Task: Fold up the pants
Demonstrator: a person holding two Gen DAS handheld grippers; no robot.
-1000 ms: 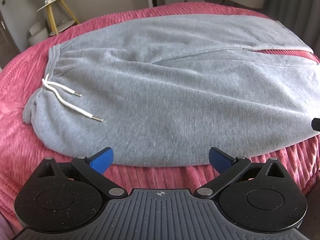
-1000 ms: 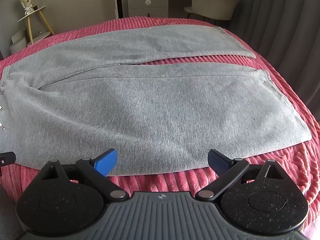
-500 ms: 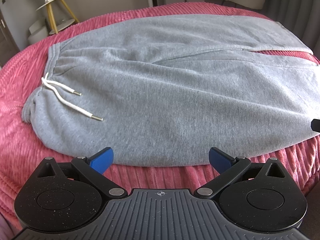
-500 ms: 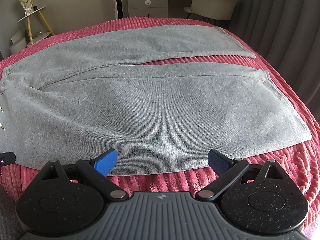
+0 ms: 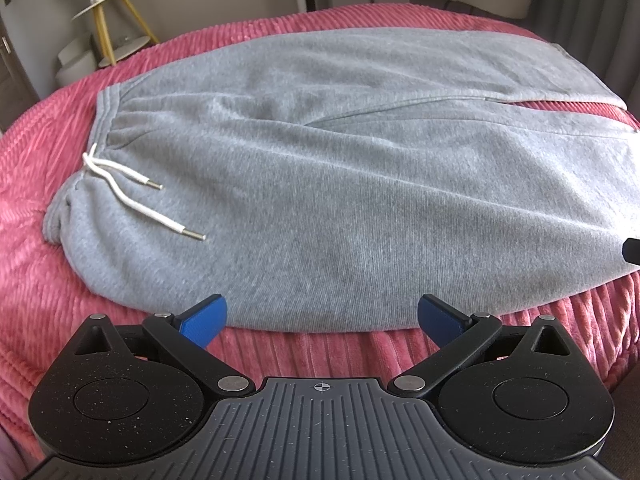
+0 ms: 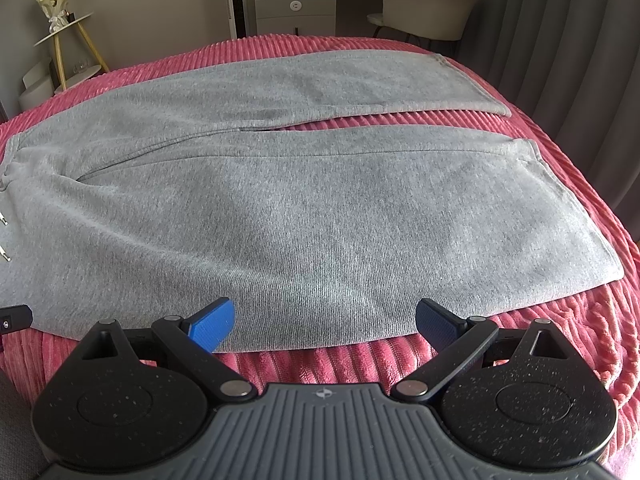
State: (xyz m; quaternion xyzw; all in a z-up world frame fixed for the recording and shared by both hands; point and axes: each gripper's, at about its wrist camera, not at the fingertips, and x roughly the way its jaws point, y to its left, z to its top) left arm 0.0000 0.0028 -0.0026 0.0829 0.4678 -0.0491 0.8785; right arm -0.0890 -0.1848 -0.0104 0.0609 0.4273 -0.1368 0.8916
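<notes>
Pants (image 5: 340,184) lie flat and spread across the pink bedspread (image 5: 36,184), waistband to my left, both legs running off to the right, no fold made yet. Almost nothing has changed over the last second: compared with the earlier frames both views match, only a tiny drift in the left view, so I read this as a pause before the first grab, task at zero progress.

My left gripper (image 5: 320,316) hovers just short of the near edge of the seat area, fingers wide apart, holding nothing; the white drawstring (image 5: 132,196) sits off to its left on the fabric. My right gripper (image 6: 325,320) is the same, spread wide and empty, hanging right at the near edge of the closer leg (image 6: 320,216). The far leg (image 6: 300,84) lies beyond it, with a thin strip of bedspread showing between the two toward the cuffs.

Next, I'd judge, both pinch the near edge and carry it over onto the far leg.
</notes>
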